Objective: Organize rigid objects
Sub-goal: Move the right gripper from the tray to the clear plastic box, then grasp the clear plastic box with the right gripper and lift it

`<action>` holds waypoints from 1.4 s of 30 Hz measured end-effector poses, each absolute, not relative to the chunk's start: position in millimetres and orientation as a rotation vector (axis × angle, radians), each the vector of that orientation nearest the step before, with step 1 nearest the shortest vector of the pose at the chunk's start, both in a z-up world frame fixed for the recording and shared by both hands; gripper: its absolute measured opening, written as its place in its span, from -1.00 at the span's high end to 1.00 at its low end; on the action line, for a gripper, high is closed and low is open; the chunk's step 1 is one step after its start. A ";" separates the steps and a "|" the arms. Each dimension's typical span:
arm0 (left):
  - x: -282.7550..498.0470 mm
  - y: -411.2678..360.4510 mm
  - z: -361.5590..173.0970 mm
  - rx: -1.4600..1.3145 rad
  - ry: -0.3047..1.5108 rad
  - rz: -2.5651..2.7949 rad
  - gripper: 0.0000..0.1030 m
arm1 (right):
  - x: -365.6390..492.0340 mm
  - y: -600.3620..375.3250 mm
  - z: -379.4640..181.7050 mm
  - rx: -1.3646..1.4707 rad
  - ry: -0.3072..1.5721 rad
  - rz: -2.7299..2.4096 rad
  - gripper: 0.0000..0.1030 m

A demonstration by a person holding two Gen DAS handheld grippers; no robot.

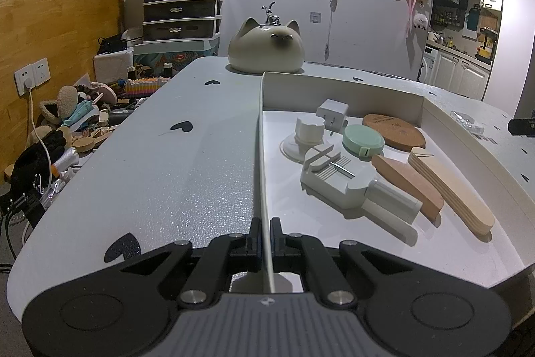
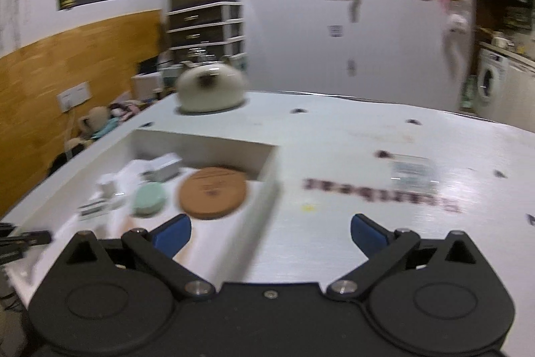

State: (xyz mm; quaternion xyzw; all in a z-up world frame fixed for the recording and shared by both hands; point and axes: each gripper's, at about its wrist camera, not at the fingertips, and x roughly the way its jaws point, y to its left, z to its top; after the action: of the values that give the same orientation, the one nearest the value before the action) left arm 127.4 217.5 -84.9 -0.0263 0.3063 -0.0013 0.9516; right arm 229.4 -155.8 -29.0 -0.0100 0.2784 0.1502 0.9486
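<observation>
My left gripper (image 1: 265, 228) is shut on the thin left wall of a shallow white tray (image 1: 264, 156). Inside the tray lie a grey watch-link tool (image 1: 347, 183), a mint tape measure (image 1: 363, 141), a round cork coaster (image 1: 394, 131), two wooden pieces (image 1: 448, 189), a white plug adapter (image 1: 332, 112) and a white suction knob (image 1: 307, 136). My right gripper (image 2: 271, 228) stands wide open with nothing between its blue pads, above the tray's (image 2: 267, 196) right wall and the bare tabletop. The right wrist view is blurred. A small clear packet (image 2: 414, 173) lies on the table to the right.
A cat-shaped ceramic pot (image 1: 266, 47) sits at the table's far edge behind the tray. Left of the table lie piled clutter (image 1: 67, 129) and a drawer unit (image 1: 182, 9). The clear packet (image 1: 466, 121) rests right of the tray. A kitchen opens at the far right.
</observation>
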 end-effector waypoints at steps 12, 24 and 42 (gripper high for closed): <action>127.2 217.7 -84.9 -0.052 0.619 -0.003 0.94 | 280.8 -212.2 -60.6 0.049 0.541 0.069 -1.00; 124.7 216.8 -85.5 -0.045 0.604 -0.005 0.94 | 361.5 -232.3 -91.7 0.089 0.567 0.039 -1.00; 126.1 215.3 -85.2 -0.047 0.607 0.001 0.94 | 434.7 -235.9 -106.9 0.033 0.678 -0.038 -1.00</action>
State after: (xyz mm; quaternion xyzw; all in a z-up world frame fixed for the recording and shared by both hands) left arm 126.1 215.3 -85.2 -0.0233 0.2990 0.0003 0.9540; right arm 434.7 -235.9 -106.9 0.0163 0.3324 -0.0189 0.9428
